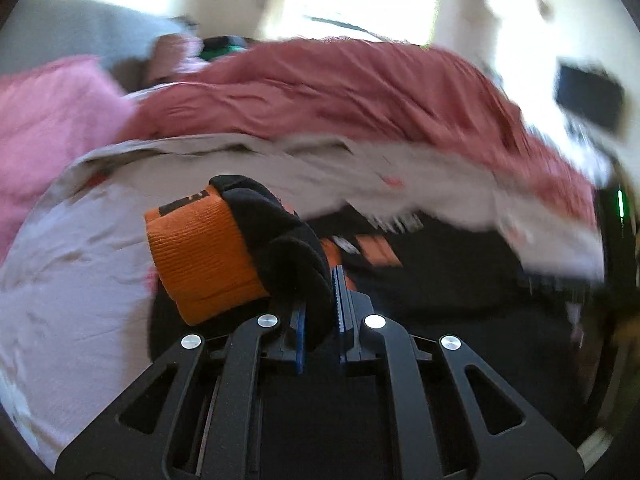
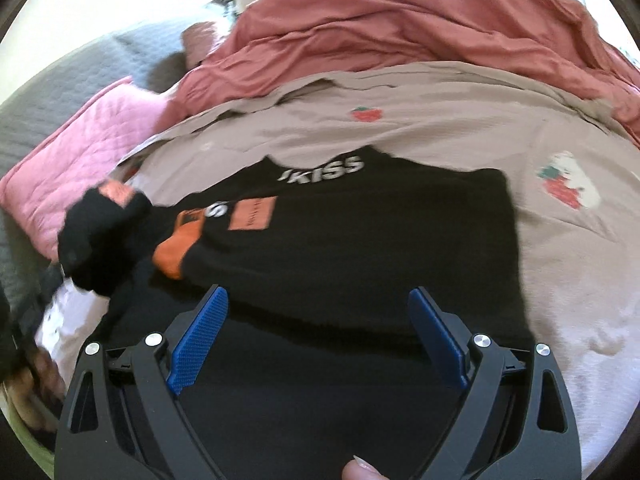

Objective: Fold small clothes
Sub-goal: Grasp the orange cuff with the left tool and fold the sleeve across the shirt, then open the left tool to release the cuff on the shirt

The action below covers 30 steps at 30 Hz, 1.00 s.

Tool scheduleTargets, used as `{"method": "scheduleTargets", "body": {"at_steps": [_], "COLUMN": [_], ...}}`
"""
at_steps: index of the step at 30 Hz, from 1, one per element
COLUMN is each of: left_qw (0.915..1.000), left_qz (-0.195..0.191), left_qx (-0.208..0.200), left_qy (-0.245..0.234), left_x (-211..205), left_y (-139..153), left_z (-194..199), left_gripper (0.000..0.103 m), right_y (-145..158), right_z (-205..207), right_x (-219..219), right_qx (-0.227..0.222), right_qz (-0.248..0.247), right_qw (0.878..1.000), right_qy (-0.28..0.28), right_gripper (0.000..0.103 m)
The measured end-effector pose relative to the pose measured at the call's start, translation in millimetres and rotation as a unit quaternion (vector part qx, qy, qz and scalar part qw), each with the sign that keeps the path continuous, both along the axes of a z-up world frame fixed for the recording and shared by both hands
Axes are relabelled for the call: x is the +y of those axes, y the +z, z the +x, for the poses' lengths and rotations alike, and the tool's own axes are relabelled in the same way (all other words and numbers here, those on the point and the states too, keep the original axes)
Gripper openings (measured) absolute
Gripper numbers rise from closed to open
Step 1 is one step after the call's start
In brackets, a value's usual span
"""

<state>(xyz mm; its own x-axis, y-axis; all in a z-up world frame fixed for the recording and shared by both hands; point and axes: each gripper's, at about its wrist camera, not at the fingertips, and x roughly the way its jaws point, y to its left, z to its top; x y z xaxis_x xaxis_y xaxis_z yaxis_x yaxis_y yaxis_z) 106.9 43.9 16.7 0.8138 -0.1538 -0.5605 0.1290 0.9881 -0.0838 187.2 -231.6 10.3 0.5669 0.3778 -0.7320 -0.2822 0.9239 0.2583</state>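
In the left wrist view, the left tongs [image 1: 320,312] are seen clenched on a bunch of black fabric, the blue pads [image 1: 339,300] pressed against it from both sides. What is gripped is the sleeve [image 1: 256,248] of a black sweater, and its orange ribbed cuff [image 1: 200,256] is carried lifted just to the left of the fingers. Beyond the cuff, the rest of the black sweater [image 2: 360,240] is spread on a beige sheet [image 2: 440,128] printed with strawberries; the far part of this view is blurred.

In the right wrist view, the right tongs [image 2: 318,336] are held released, the two blue pads [image 2: 200,336] set wide apart above the near hem of the sweater, with nothing between them. A fingertip is glimpsed at the bottom edge. The sweater is laid flat on the bed, white lettering and an orange patch [image 2: 254,214] shown on its chest. At its left side the raised sleeve is seen as a dark bunched mass with the orange cuff below it. Farther back, a pink quilted pillow [image 2: 80,168] is placed to the left, and a rumpled red blanket [image 2: 400,28] is heaped behind the sheet.
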Motion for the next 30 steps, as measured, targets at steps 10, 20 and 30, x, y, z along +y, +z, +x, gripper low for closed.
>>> {"method": "scheduleTargets", "body": {"at_steps": [10, 20, 30], "left_qw": [0.9878, 0.9983, 0.9958], "left_qz": [0.084, 0.03, -0.043], "left_qx": [0.045, 0.013, 0.02], "left_qy": [-0.123, -0.049, 0.078], "left_x": [-53, -13, 48], "left_y": [-30, -7, -2], "left_z": [-6, -6, 2], "left_gripper": [0.03, 0.045, 0.05], "right_y": [5, -2, -35], "right_z": [3, 1, -15], "right_x": [-2, 17, 43], "right_qx": [0.003, 0.045, 0.098], "right_qz": [0.027, 0.061, 0.06], "right_qw": [1.0, 0.997, 0.993], "right_qy": [-0.006, 0.022, 0.043], "right_gripper": [0.091, 0.091, 0.071]}}
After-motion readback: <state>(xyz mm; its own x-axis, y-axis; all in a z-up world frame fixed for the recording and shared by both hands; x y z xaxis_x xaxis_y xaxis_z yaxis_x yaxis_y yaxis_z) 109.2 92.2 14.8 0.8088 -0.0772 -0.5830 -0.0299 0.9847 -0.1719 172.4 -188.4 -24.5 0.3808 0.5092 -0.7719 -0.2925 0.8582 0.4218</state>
